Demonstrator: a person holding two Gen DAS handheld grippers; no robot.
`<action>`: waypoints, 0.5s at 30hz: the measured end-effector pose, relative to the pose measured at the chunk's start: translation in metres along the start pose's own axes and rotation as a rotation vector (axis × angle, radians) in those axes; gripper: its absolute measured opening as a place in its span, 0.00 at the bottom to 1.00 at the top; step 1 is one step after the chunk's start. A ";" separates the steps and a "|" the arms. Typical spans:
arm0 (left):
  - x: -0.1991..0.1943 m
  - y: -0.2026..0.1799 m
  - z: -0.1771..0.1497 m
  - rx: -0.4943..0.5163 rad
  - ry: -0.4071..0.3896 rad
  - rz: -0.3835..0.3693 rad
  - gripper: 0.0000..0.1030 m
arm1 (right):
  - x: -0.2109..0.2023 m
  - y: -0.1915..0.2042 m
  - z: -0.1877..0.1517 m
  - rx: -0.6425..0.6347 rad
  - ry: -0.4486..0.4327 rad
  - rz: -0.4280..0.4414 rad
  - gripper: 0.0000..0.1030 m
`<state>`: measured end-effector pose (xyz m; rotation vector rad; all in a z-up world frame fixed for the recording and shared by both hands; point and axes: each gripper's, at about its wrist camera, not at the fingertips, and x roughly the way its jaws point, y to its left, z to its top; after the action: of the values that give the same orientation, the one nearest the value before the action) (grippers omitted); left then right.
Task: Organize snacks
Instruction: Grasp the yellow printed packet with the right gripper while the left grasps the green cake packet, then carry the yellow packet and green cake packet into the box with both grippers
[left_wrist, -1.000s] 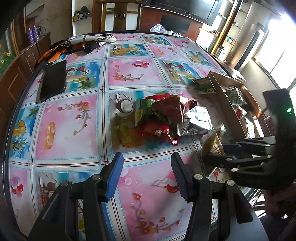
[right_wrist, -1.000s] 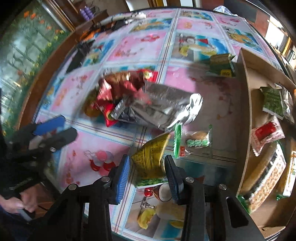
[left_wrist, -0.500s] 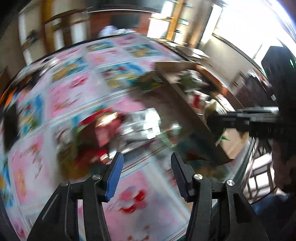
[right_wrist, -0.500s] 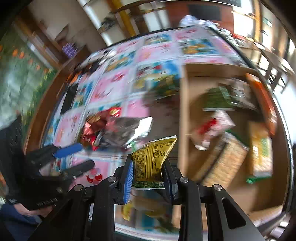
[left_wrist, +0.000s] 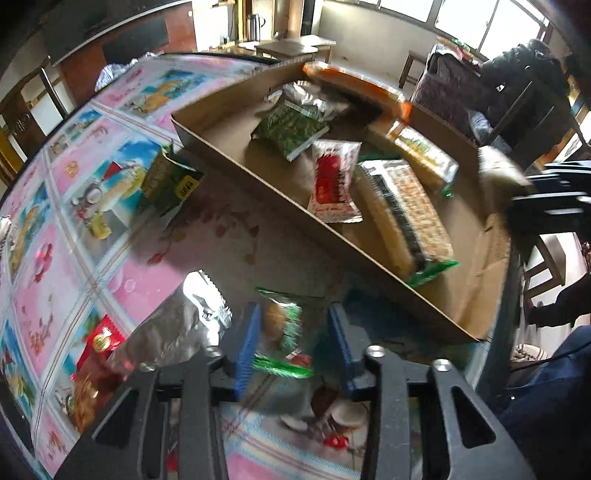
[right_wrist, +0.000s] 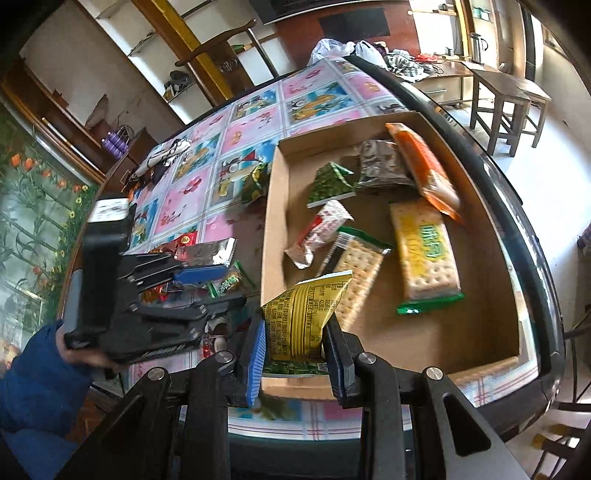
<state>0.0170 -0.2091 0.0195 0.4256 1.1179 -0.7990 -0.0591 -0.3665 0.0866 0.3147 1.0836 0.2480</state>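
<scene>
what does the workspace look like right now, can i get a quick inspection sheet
surface: table under a pink and blue picture cloth.
job's things: cardboard tray holds cracker packs, a green pack, a red and white pack, a silver one and an orange pack. Still loose on the cloth: silver bag, red packets, green packet.
clutter: black and white cloth at the far edge.
grippers: right tool shut on yellow packet at the tray's near wall; left tool open around small green packet, pads apart from it.
cables: nothing seen.
surroundings: wooden stools, shelves, kettle.
</scene>
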 end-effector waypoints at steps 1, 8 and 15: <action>0.002 0.001 0.000 0.001 -0.005 0.006 0.30 | -0.002 -0.003 -0.001 0.003 -0.005 0.000 0.31; -0.003 0.000 -0.011 -0.083 -0.047 0.035 0.28 | -0.006 -0.011 -0.001 0.016 -0.016 0.007 0.31; -0.018 -0.014 -0.050 -0.247 -0.109 0.051 0.28 | 0.012 -0.009 0.004 0.015 0.016 0.033 0.31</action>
<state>-0.0287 -0.1785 0.0174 0.2002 1.0832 -0.6233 -0.0494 -0.3709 0.0755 0.3453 1.0970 0.2723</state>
